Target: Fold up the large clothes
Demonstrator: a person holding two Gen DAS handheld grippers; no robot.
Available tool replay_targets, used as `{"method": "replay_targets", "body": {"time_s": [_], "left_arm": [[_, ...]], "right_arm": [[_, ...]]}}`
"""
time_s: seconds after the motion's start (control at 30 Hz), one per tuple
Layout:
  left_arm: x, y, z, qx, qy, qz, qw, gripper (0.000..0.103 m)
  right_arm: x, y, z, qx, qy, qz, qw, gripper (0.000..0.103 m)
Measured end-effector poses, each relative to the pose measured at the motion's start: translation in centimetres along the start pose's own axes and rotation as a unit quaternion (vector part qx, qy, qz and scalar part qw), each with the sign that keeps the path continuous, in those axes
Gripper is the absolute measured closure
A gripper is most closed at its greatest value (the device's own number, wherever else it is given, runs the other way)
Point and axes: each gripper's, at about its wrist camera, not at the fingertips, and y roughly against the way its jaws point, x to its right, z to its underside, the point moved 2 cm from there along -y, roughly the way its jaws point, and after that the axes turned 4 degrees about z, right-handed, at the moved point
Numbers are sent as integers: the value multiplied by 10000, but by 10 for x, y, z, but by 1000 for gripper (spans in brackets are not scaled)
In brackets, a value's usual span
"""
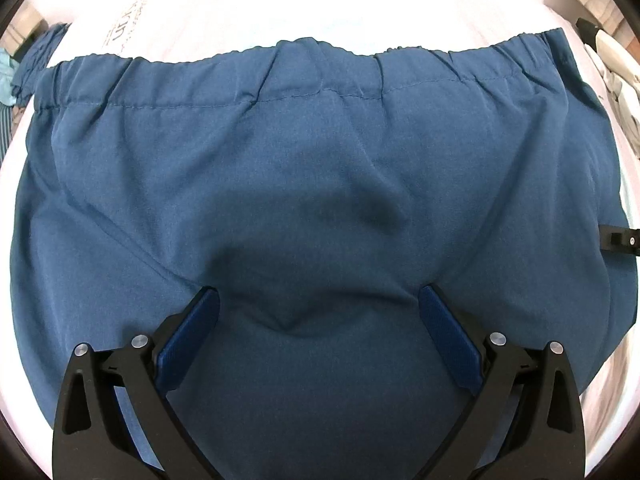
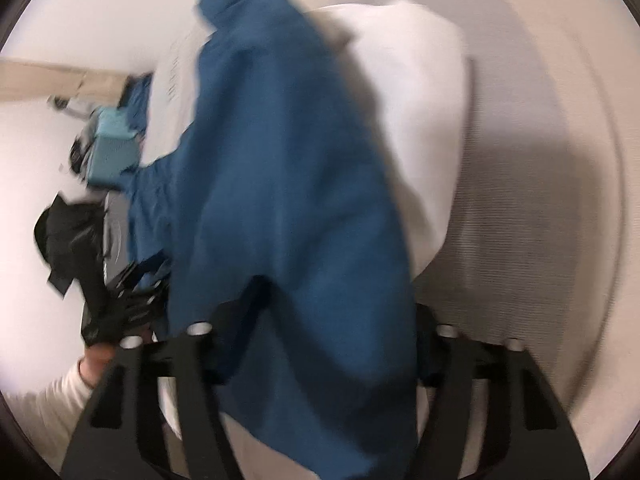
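Now we are laying the shorts (image 1: 320, 168) flat: left gripper (image 1: 318, 300) spread, empty (right gripper (image 2: 316, 320) blurred, grip unclear); next, smoothing.

Both wrist cams close on the blue garment (image 1: 320, 168)
Left looks steeply down past its claw (image 1: 319, 300) onto it, filling the frame; right is blurred, angled along it. Shared: garment, white bed (image 2: 424, 92).

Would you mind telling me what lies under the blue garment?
A white sheet shows past the elastic waistband of the blue garment and along its sides. Whatever sits directly beneath the cloth is covered and cannot be seen.
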Motion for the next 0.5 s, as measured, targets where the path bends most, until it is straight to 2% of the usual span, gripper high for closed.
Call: {"method": "replay_targets", "body": {"time_s": [0.07,0.23,0.27,0.4,0.5], "left_arm": [[1,1,0,3,-2,-1,10000,5],[3,1,-2,41,12,-5,10000,5],[3,0,-1,52,4,-18,10000,5],[6,-1,5,131,-11,-69,9999,5],[6,0,9,184,-13,-79,9998,5]], "right_arm": [[6,-12,-1,-295,-138,123,9994,44],[15,-23,-4,-559,-509,-87,9971,39],[13,-23,-4,-577,-464,22,9973,42],[-4,-19,-4,-584,-264,494,9967,78],[-18,-14,1,-474,-154,824,9953,85]]}}
